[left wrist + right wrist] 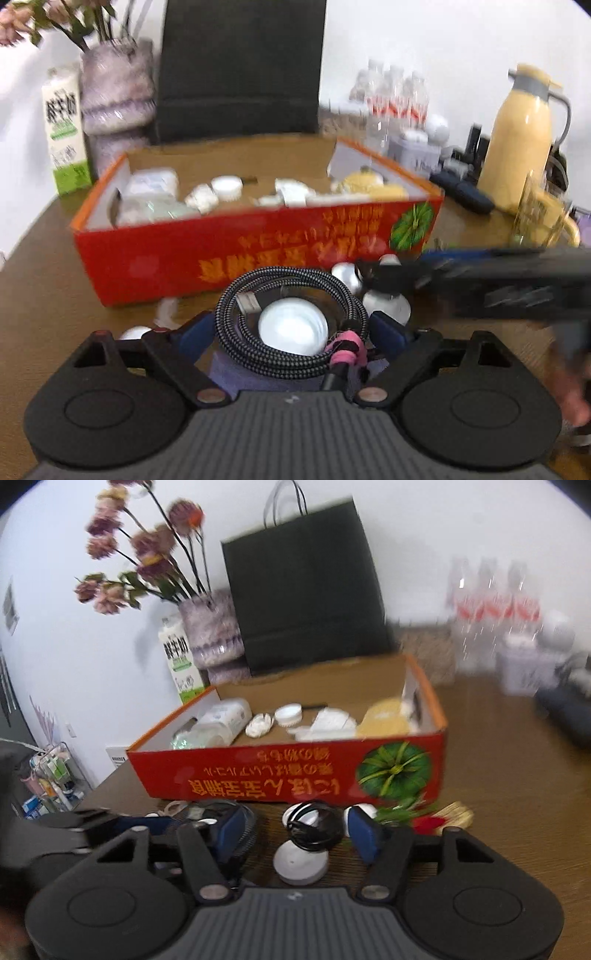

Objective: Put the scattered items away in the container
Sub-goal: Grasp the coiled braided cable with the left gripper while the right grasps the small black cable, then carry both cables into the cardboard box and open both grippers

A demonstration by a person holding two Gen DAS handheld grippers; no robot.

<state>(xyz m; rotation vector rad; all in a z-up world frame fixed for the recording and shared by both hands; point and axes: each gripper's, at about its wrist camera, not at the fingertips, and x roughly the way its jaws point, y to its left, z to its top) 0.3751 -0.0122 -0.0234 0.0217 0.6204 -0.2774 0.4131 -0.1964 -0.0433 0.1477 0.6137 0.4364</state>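
The red cardboard box [155,254] stands open on the brown table and holds several white and yellow items; it also shows in the right wrist view [258,775]. My left gripper [291,325] is shut on a coiled braided cable [236,295] with a pink tie, in front of the box; a white round lid [293,328] shows through the coil. My right gripper [299,827] is open, its blue pads either side of a black cord bundle [314,827] and white disc [301,864] on the table. It shows as a dark blur in the left wrist view [480,280].
Behind the box stand a black paper bag [306,583], a flower vase [210,631], a milk carton [181,661] and water bottles [491,609]. A yellow thermos [517,133] and glass mug [539,218] are at right. White discs [347,277] and a red-green sprig [424,816] lie before the box.
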